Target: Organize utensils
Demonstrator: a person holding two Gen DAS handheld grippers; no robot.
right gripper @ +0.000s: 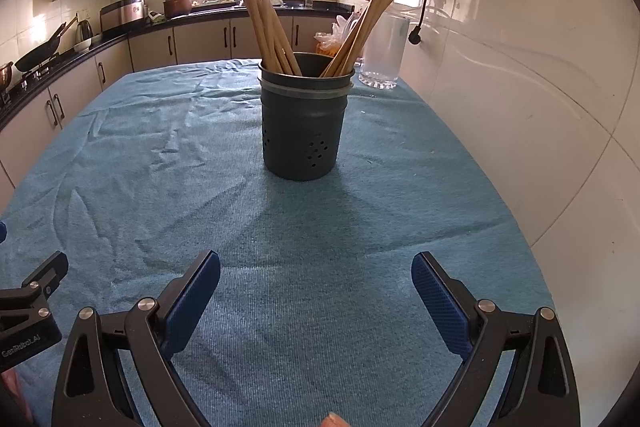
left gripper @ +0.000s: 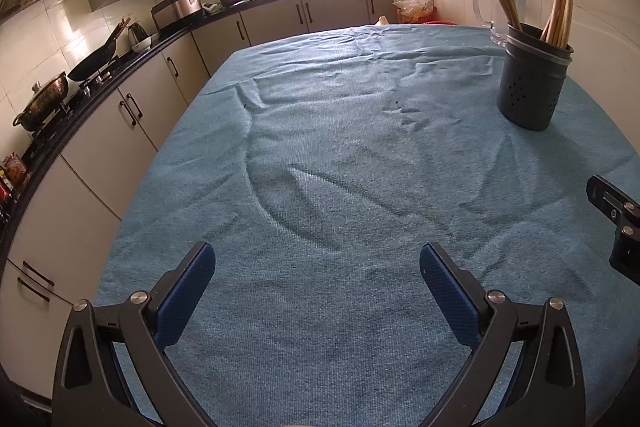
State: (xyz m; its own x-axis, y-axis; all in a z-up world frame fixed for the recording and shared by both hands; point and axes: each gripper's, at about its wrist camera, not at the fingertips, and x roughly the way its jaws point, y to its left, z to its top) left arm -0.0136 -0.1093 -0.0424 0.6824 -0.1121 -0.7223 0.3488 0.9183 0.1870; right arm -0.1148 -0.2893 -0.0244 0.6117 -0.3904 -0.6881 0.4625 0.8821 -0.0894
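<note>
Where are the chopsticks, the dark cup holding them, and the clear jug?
Chopsticks (right gripper: 276,27), right wrist view, middle of left bundle.
Cup (right gripper: 302,131), right wrist view, front wall.
Jug (right gripper: 382,51), right wrist view, its body.

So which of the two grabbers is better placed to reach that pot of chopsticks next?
Probably the right gripper: the holder with its chopsticks stands straight ahead of its open jaws. For the left gripper, also open, the holder sits far off to its right side.

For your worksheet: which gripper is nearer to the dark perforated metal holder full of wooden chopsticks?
Right. The right gripper faces the dark perforated metal holder straight ahead; from the left gripper the holder stands farther off, ahead to its right.
</note>
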